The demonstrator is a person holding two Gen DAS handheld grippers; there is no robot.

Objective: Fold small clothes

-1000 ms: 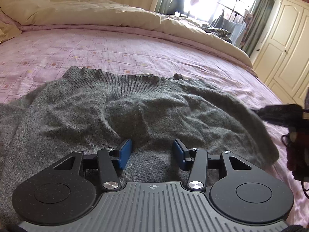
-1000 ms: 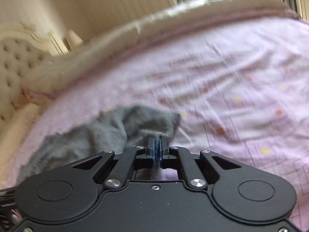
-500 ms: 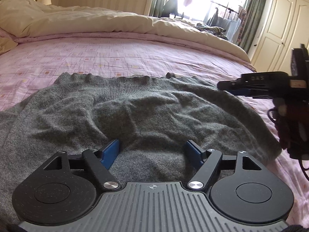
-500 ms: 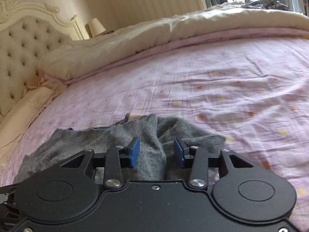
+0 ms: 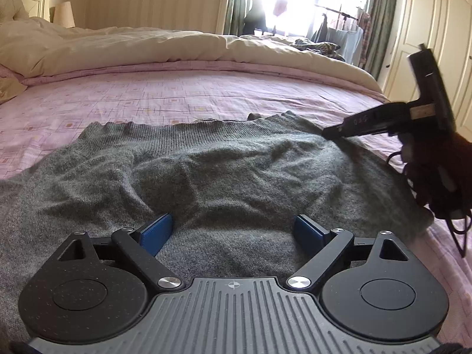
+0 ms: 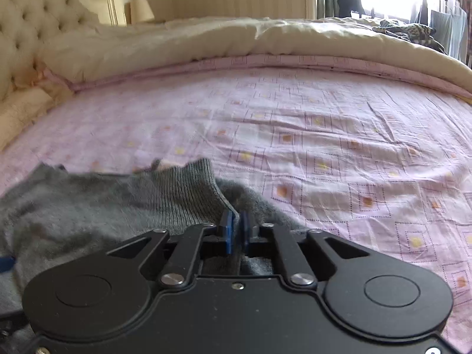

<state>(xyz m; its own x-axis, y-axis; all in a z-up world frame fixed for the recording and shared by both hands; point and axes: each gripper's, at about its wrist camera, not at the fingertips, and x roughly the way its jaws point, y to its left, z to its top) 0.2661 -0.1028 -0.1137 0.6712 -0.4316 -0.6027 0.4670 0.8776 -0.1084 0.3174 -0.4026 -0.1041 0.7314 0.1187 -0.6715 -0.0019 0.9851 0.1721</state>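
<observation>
A grey knitted sweater (image 5: 224,177) lies spread and rumpled on the pink bed sheet (image 5: 177,94). My left gripper (image 5: 233,230) hovers just over its near part, wide open, nothing between the blue pads. In the right wrist view the ribbed hem (image 6: 188,188) of the sweater rises to my right gripper (image 6: 236,224), whose blue pads are shut on the hem's edge. From the left wrist view the right gripper (image 5: 327,132) appears at the sweater's far right corner, held by a hand (image 5: 436,183).
A cream duvet (image 5: 147,44) is bunched along the far side of the bed. A tufted headboard (image 6: 32,26) and lamp (image 6: 141,8) stand at the left. White wardrobe doors (image 5: 436,38) and a bright window (image 5: 298,0) are at the right.
The right gripper, open half a second ago, has shut on the sweater's ribbed hem. The left gripper has opened wider and stays low over the sweater.
</observation>
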